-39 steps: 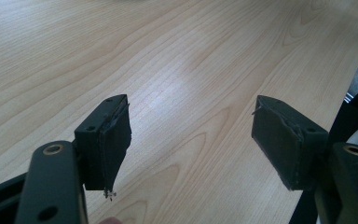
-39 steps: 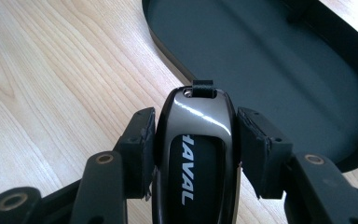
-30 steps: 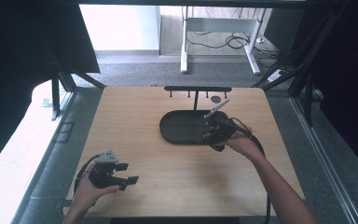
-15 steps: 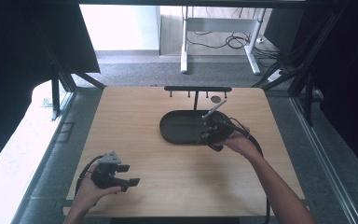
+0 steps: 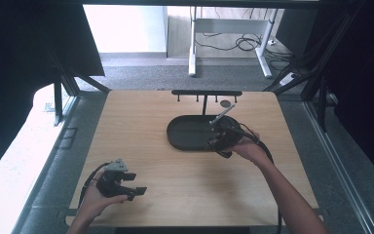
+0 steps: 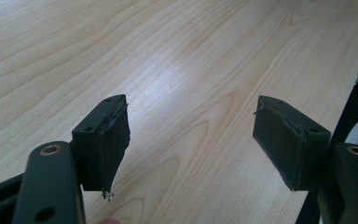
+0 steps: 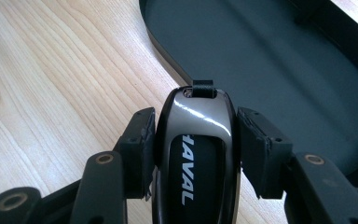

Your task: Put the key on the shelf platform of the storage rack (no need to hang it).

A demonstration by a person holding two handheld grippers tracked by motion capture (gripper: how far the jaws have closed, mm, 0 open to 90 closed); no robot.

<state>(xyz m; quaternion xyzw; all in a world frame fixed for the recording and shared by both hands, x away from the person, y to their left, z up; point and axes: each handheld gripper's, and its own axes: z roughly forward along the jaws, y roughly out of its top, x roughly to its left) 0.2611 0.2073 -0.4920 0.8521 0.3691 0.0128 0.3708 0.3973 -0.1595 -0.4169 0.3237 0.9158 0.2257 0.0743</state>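
At the near left corner of the pale wooden tabletop (image 5: 175, 165), a person's left hand (image 5: 95, 200) holds the left gripper (image 5: 132, 184) just above the bare wood, its fingers (image 6: 107, 140) spread wide apart with nothing between them. A black cable (image 5: 90, 178) loops from its back.

Toward the middle, slightly right and farther back, lies a shallow black oval tray (image 5: 190, 134), and behind it, near the far edge, stands a low black rack (image 5: 205, 92) with small pegs under its bar.

At the tray's near right rim, the right hand (image 5: 246, 148) holds the right gripper (image 5: 219, 141), whose fingers (image 7: 137, 140) are closed on the sides of a glossy dark car key fob (image 7: 198, 154). White capitals on the fob read "HAVAL", the first letter partly cut off by the shine on its casing. A small black loop (image 7: 203, 88) sits at the fob's far tip, which reaches just over the tray's rim (image 7: 168, 51); the tray's inside looks bare in the right gripper view. In the high view a thin grey stick-like piece (image 5: 222, 115) slants up from the gripper over the tray; what it is cannot be told.
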